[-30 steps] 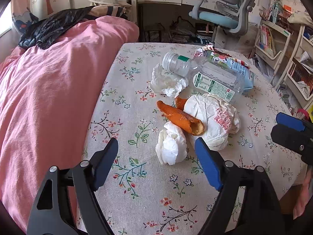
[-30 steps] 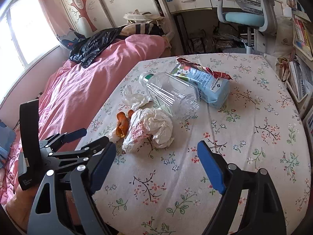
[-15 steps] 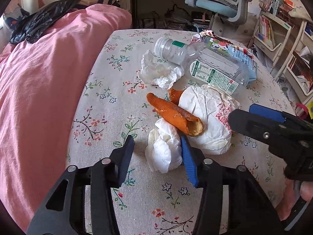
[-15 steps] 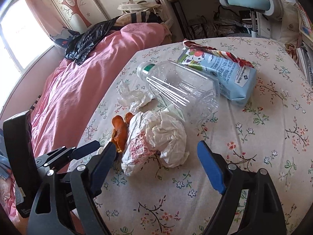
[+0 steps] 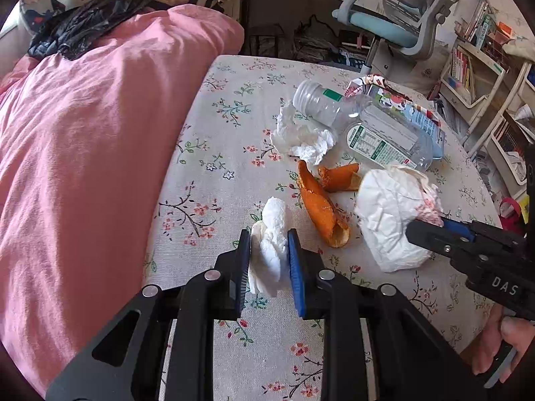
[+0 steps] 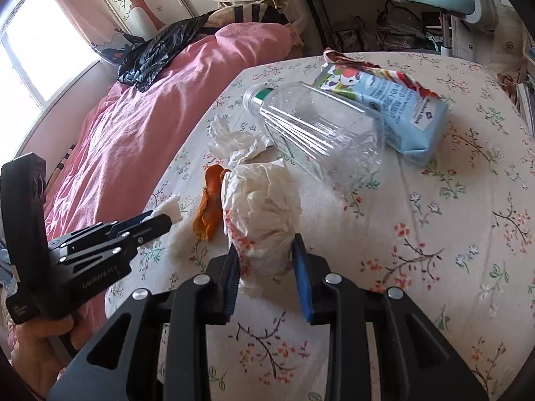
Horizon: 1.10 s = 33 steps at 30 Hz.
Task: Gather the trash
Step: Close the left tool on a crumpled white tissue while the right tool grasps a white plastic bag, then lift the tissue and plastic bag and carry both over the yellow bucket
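pink bedding [image 5: 83, 153] fills the left side, a black bag [image 5: 87, 23] lying at its far end. table [image 5: 214, 140] with a floral cloth sits just beside it; desk chair [image 5: 398, 23] stands beyond the table.

clear plastic bottle [image 5: 364, 123] lies on its side near the far edge, neck toward the bed, resting against a blue snack bag [image 6: 398, 110] behind it.

crumpled paper wrapper [image 6: 264, 214], white with red print: right gripper [image 6: 267, 267] is closed on its near end, both pads pressed into the paper. the wrapper looks to be resting on the cloth, though contact underneath is hidden.

loose white tissue [image 5: 301, 137] lies by the bottle neck, touching it.

two orange peel pieces [image 5: 324, 207] lie between wrapper and small wad, apart from both.

small tissue wad [image 5: 272, 244]: left gripper [image 5: 269, 257] is clamped on it, pads squeezing both sides, at the table's near side close to the bed.
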### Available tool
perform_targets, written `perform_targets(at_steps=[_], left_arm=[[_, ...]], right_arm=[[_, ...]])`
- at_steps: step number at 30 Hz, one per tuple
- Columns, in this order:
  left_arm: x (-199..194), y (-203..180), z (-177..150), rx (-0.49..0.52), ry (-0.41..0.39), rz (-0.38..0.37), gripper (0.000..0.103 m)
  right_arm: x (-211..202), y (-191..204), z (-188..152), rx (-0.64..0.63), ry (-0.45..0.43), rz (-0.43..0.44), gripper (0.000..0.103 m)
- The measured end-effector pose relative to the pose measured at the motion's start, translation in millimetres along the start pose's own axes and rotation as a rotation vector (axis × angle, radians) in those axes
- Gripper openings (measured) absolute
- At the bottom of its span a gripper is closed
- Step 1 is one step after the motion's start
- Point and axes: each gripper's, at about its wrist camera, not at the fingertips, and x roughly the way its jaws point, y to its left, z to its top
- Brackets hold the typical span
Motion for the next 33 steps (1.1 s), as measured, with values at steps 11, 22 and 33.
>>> perform_targets(at_steps=[11, 22, 33], left_arm=[[-35.1, -9.6, -12.5, 0.002, -0.076, -0.044, 0.021], [-60.3, -7.7, -26.1, -0.054, -0.131, -0.073, 0.021], [-84.9, -16.6, -36.0, -0.035, -0.187, -0.093, 0.021]], right_arm=[[-34.3, -18.8, -20.0, 0.039, 0.087, -0.018, 0.030], [-66.3, -35.9, -34.9, 0.111, 0.020, -0.017, 0.031], [-70.2, -49.3, -39.0, 0.130, -0.010, -0.055, 0.033]])
